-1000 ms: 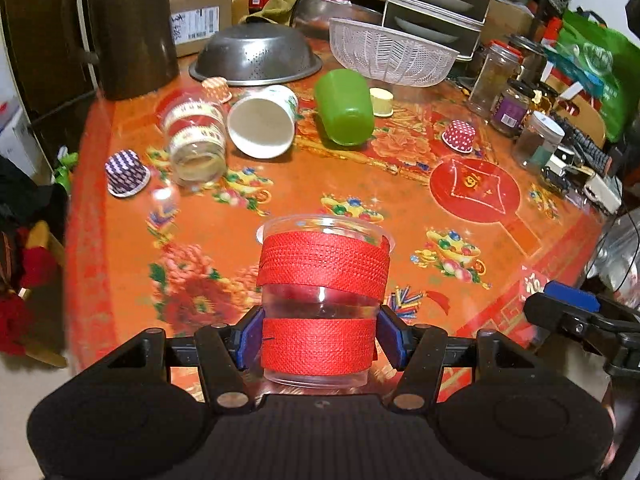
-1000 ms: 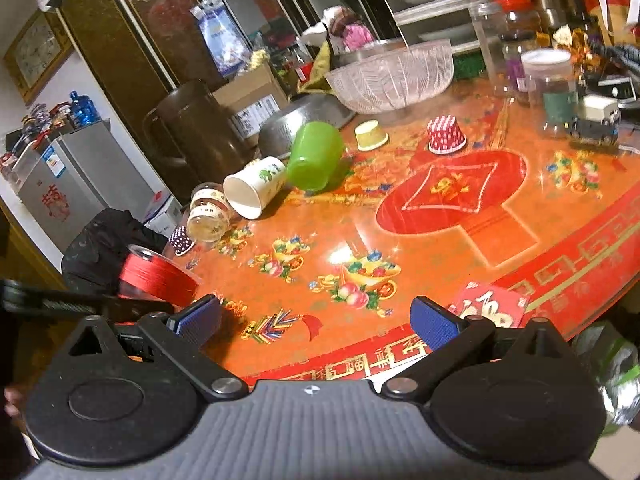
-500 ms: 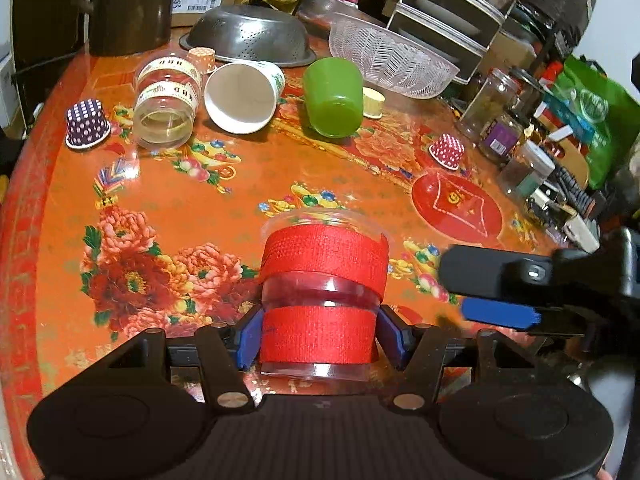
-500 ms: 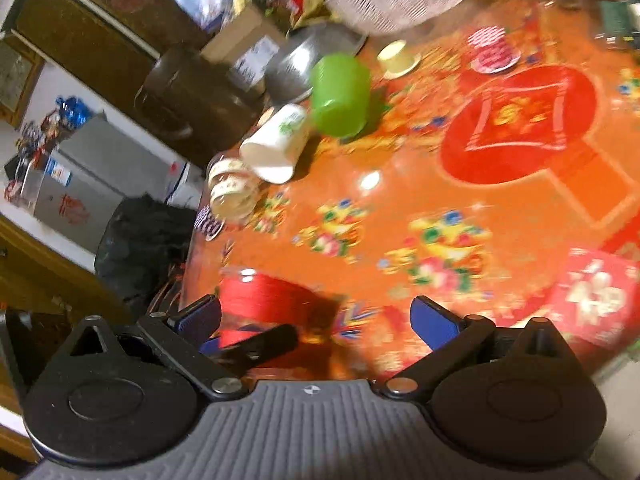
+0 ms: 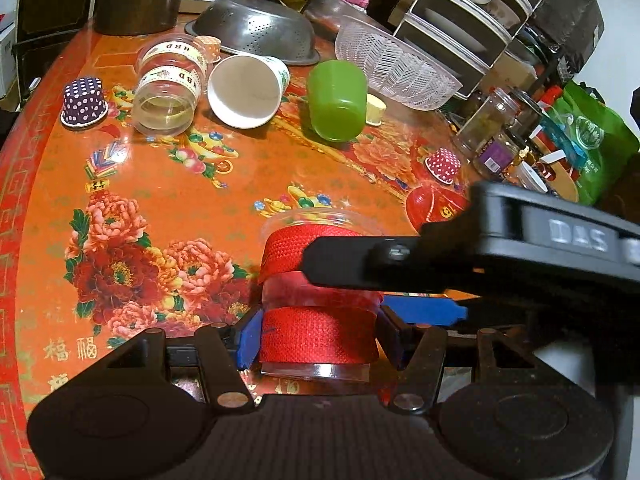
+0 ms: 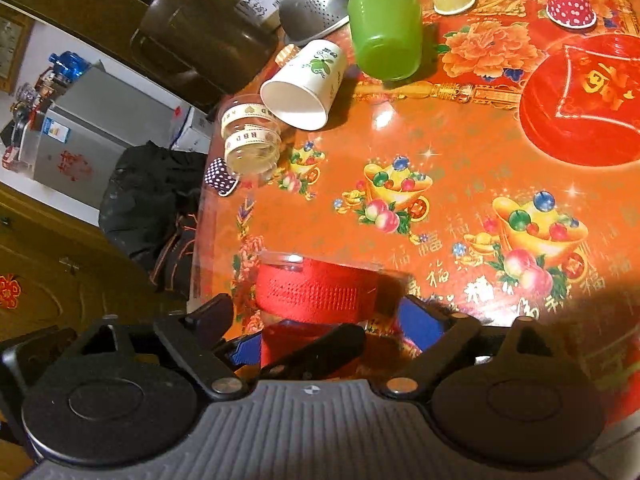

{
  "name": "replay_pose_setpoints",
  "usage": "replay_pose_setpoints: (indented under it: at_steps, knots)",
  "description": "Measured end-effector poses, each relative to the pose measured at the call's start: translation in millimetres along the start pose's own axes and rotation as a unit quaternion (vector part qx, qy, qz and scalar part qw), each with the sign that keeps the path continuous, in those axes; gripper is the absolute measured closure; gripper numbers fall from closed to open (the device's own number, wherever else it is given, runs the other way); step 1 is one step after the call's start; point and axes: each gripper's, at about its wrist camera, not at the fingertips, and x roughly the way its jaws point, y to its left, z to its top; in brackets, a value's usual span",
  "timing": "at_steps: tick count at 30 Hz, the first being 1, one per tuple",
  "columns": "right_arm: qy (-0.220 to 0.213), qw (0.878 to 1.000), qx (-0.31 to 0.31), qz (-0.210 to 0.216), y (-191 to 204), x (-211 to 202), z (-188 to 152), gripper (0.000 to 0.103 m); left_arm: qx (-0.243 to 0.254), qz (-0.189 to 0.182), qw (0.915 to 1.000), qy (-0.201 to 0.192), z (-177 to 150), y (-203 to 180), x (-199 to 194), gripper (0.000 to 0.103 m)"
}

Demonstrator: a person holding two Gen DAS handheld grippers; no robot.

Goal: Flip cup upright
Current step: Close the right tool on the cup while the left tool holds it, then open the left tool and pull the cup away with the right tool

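Observation:
A clear plastic cup with two red fabric bands stands upright, mouth up, just above the orange tablecloth. My left gripper is shut on its lower band. My right gripper reaches in from the right and straddles the same cup, its blue pads spread around the upper band. Its arm crosses the left wrist view. I cannot tell whether its pads touch the cup.
A clear HBD-banded cup, a white paper cup and a green cup lie on their sides farther back. Small cupcake cups, a steel colander, a clear basket and jars stand around.
My right gripper has swung in from the right and now straddles the red-banded cup. The left gripper has kept its hold and tilted further down over the table.

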Motion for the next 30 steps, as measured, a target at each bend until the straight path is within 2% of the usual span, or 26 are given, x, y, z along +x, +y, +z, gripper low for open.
replay_pose_setpoints:
  at_steps: [4, 12, 26, 27, 30]
  knots:
    - [0.009, 1.0, 0.002, -0.008, -1.0, 7.0, 6.4, 0.022, 0.007, 0.002, 1.0, 0.0, -0.2, -1.5, 0.4, 0.04]
    - [0.017, 1.0, -0.002, -0.011, 1.7, 17.0, 12.7, 0.028, 0.008, 0.003, 1.0, 0.001, -0.6, -2.1, 0.4, 0.04]
    - [0.022, 0.999, -0.014, -0.02, 4.7, 20.8, 14.5, 0.032, 0.012, 0.006, 0.9999, -0.001, -1.0, -2.3, 0.4, 0.039]
    - [0.022, 0.999, -0.015, -0.02, 4.8, 20.9, 14.5, 0.033, 0.013, 0.006, 0.9999, 0.001, -1.2, -2.3, 0.9, 0.039]
    - [0.022, 0.999, -0.015, -0.019, 5.4, 20.9, 14.6, 0.033, 0.019, 0.009, 0.9998, 0.005, -3.2, -3.3, 2.9, 0.025]
